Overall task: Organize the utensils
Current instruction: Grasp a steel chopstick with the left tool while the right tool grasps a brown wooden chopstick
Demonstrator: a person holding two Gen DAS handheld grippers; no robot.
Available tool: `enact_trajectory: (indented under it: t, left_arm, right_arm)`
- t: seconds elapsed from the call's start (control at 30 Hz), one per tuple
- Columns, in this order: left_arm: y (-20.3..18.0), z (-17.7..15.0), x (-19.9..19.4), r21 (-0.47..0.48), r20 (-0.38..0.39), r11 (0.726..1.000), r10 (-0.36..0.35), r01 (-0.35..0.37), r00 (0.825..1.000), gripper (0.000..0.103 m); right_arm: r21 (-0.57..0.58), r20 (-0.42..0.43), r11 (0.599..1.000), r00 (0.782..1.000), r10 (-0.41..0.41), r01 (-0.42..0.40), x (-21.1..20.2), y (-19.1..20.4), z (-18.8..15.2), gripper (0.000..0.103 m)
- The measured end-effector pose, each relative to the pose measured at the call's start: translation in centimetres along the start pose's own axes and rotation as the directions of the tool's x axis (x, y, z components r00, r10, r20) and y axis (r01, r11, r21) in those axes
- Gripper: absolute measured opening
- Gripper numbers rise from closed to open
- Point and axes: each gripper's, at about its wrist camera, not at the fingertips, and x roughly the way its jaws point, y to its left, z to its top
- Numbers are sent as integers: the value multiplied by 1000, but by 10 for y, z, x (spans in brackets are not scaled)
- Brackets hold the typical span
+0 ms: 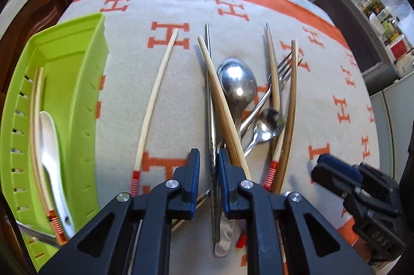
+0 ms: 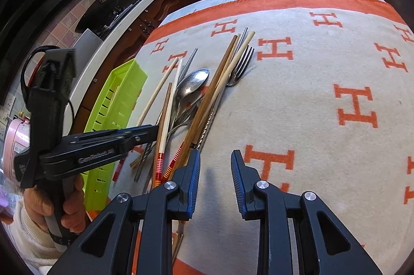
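A heap of utensils lies on the beige cloth [image 1: 181, 104]: a large spoon [image 1: 236, 83], a small spoon [image 1: 267, 125], a fork [image 1: 287, 68], wooden chopsticks [image 1: 291, 107] and a metal chopstick [image 1: 211, 135]. My left gripper [image 1: 209, 166] points steeply down with its jaws narrowed around the metal chopstick. The right pad is against it and a thin gap shows on the left. A light wooden chopstick [image 1: 220, 99] runs under the right finger. My right gripper [image 2: 214, 166] hovers open over bare cloth, right of the heap, with nothing between its fingers.
A lime-green slotted tray [image 1: 77, 47] at the left holds a white spoon [image 1: 50, 145] and chopsticks [image 1: 35, 120]. A single pale chopstick [image 1: 155, 99] lies between tray and heap. Dark cabinets stand beyond the table's far edge. A hand [image 2: 72, 207] holds the left gripper.
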Motion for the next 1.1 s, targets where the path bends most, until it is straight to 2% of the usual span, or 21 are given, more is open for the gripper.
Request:
enact_trajectory:
  t: [0.2,0.3,0.53,0.8,1.1]
  left_arm:
    - [-3,11,6,17,23,1000,5,-5,1000,13]
    - [-3,14,7,22,36,1000,5,-6,999,4]
    - [7,9,-1,-15,62,1000,0,1,998,3]
    - [20,-5,-42,-40,143,999,9,-3,990,3]
    - [42,-29,-104,-35,231,999,37,-30,972,4]
  right_arm:
    - [-9,-9,1000,1000,-4,4,5,6,0,26]
    - [-18,-11,1000,1000,-1,1,8,10,0,26]
    - [-60,-22,998,1000,20,-22,12,25,0,26]
    - [-104,-65,993,996,55,-62,31,52,3,25]
    - [-109,-95,992,994,49,-59,47,70,7,21]
